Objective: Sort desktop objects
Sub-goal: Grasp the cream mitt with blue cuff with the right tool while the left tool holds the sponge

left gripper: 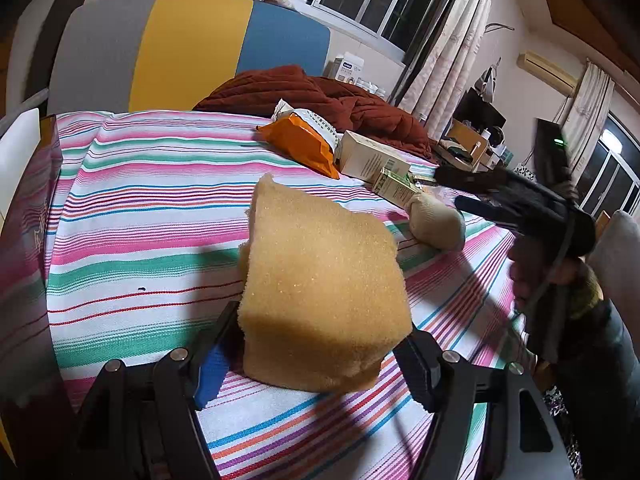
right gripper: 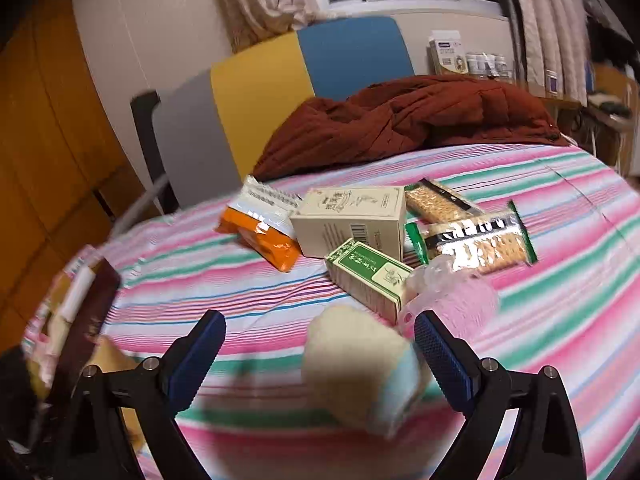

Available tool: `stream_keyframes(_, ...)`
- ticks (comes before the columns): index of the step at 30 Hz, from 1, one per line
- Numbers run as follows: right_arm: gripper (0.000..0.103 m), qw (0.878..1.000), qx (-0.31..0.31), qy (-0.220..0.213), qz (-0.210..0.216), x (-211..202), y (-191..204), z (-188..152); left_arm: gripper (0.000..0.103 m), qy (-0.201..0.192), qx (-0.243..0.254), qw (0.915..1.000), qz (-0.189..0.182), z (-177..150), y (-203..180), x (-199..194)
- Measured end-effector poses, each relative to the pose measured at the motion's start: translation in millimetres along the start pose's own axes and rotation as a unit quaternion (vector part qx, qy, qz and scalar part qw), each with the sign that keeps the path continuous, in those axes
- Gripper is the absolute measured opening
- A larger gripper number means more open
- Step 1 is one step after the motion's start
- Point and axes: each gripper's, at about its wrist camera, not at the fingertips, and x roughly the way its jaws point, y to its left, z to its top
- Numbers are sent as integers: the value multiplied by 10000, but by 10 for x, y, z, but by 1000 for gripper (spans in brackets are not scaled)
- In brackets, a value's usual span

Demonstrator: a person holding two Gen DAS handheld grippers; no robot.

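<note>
A yellow sponge (left gripper: 320, 292) is seen pinched between the pads of the left gripper (left gripper: 316, 354) and carried clear of the striped bedcover (left gripper: 152, 208), its long axis running forward and away from the jaws, so that most of the block juts ahead of the fingertips.

The right gripper (right gripper: 320, 354) is held spread wide, nothing between its pads. A cream-and-blue rolled sock (right gripper: 360, 364) lies directly ahead of it, between the two fingers but nearer the right-hand pad; whether that pad is touching it cannot be told through the blur. The roll's long axis appears to run slantwise, from ahead-left to near-right of the claw. Just beyond the right-hand finger sits a pink bundle (right gripper: 460, 304) in clear wrapping, and ahead of the claw a green carton (right gripper: 370, 276) lies touching or nearly touching the sock's far end.

Farther ahead are clustered a cream box (right gripper: 352, 220), an orange snack packet (right gripper: 264, 228) and two cracker packs (right gripper: 480, 240).

The sock is judged the right gripper's job, being well to the right of the laden left claw; closing squarely on it would likely call for a slight shift rightward to centre the roll and avoid catching the pink bundle.
</note>
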Motion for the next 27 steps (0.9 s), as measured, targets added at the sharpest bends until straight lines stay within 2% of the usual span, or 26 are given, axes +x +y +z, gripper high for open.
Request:
stream_keyframes(2, 98, 9989, -78, 450, -99, 148, 15, -31, 73, -4, -19, 10000, -23, 0, 7, -1)
stream_keyframes(4, 100, 9980, -95, 608, -106, 145, 29, -119, 73, -8, -34, 10000, -41, 1, 11, -3)
stream_keyframes(10, 100, 9902, 271, 830, 1093, -124, 72, -485, 73, -17, -58, 10000, -75, 2, 23, -5)
stream_keyframes(14, 100, 9858, 341, 770, 1455, -294, 111, -661, 73, -20, -71, 9999, -91, 4, 31, -10)
stream_keyframes(15, 100, 9873, 362, 678, 1389, -348, 109, -693, 73, -19, -67, 9999, -86, 4, 30, -10)
stream_keyframes(19, 99, 9975, 263, 118, 652, -488, 149, -717, 73, -23, -57, 10000, -71, 0, 25, -16)
stream_keyframes(22, 93, 9995, 181, -188, 158, -490, 184, -663, 73, -28, -48, 10000, -57, -5, 19, -21)
stream_keyframes(27, 90, 9986, 142, -256, -446, -289, 245, -531, 73, -43, -79, 9999, -88, -15, 29, -35)
